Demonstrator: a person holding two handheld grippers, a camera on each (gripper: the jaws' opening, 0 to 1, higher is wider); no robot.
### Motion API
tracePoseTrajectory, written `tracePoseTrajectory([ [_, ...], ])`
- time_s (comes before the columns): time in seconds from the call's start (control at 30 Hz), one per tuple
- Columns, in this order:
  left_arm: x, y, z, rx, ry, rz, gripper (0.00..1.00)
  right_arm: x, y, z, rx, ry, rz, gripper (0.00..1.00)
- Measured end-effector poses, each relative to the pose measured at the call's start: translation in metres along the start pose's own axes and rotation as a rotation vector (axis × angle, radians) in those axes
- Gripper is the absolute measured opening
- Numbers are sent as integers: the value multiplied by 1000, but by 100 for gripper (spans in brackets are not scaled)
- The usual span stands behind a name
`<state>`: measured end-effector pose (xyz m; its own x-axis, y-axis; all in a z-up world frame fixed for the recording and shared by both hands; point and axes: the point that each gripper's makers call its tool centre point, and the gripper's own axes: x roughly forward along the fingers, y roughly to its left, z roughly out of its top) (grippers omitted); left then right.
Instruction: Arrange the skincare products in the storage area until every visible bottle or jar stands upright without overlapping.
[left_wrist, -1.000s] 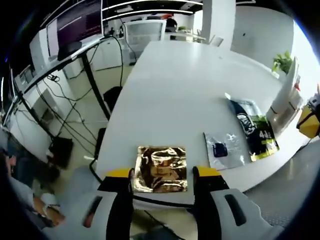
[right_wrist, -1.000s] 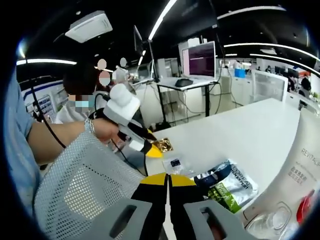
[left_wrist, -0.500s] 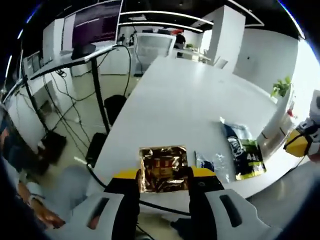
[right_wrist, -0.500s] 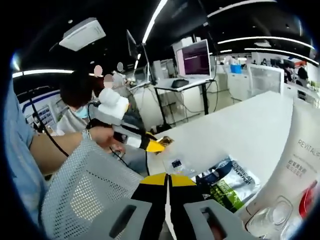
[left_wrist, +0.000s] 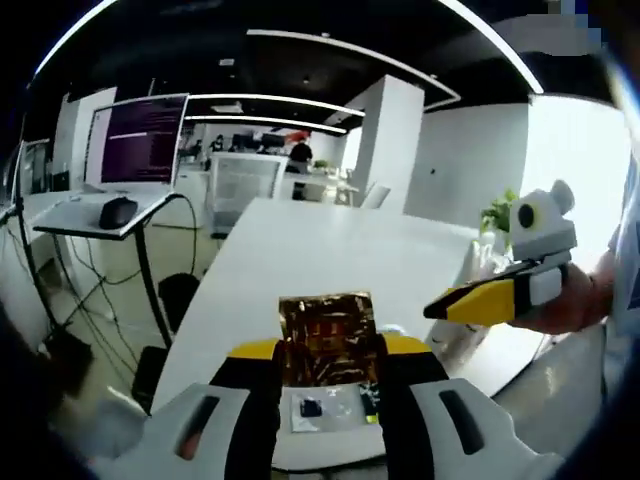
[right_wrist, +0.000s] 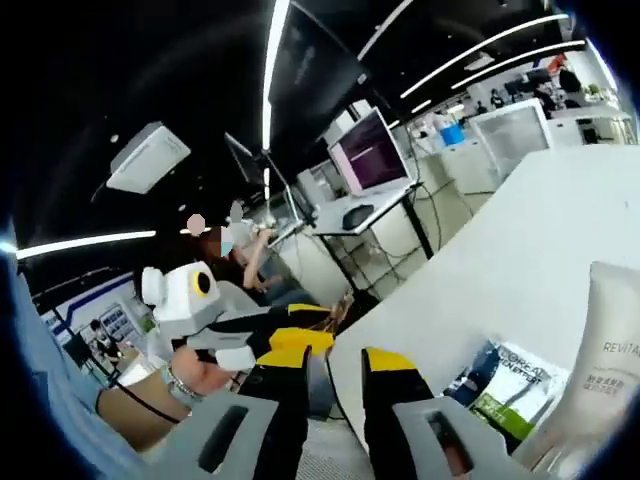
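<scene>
A gold foil sachet (left_wrist: 328, 335) hangs above the white table (left_wrist: 300, 240), and my left gripper (left_wrist: 328, 352) is shut on its lower edge. In the right gripper view the left gripper (right_wrist: 295, 330) comes in from the left, held in a hand, with a sliver of the gold sachet (right_wrist: 338, 308) at its tips. My right gripper (right_wrist: 335, 365) is open with nothing between its jaws; in the left gripper view the right gripper (left_wrist: 480, 298) reaches in from the right. A white tube (right_wrist: 598, 380) stands at the table's near right.
A clear sachet (left_wrist: 322, 406) lies on the table under the left jaws. A dark and green sachet (right_wrist: 508, 388) lies beside the tube. Desks with monitors (left_wrist: 140, 135) and cables stand off the table's left side. A potted plant (left_wrist: 497, 212) sits far right.
The left gripper has shut on the gold sachet and lifted it off the table. The right jaws, shut before, now stand apart. Both views have tilted upward.
</scene>
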<state>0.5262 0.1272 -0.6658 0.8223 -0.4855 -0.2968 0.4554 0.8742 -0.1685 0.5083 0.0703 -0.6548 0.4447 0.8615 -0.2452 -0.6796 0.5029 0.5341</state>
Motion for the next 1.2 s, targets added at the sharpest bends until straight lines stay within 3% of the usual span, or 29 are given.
tracePoseTrajectory([
  [0.3,-1,-30,8,70,-33,-72,40,4,0,16,35,-36,-4,13],
  [0.37,-1,-35,8,77,-37,-88,40,5,0,17,33,-35,-9,3],
  [0.57,3,-37,-1,81,-15,-110,41,3,3,12,-58,9,-28,0],
  [0.77,-2,-42,-3,-14,-24,-185,42,-4,7,11,-15,15,17,0],
  [0.9,-4,-48,-16,-89,36,-247,33,-9,7,15,-2,5,35,0],
  [1.07,-8,-47,-4,-208,-45,-289,32,-15,10,21,17,-8,63,0],
  [1.2,-11,-44,-1,-268,-65,-316,27,-17,13,20,34,-2,90,0],
])
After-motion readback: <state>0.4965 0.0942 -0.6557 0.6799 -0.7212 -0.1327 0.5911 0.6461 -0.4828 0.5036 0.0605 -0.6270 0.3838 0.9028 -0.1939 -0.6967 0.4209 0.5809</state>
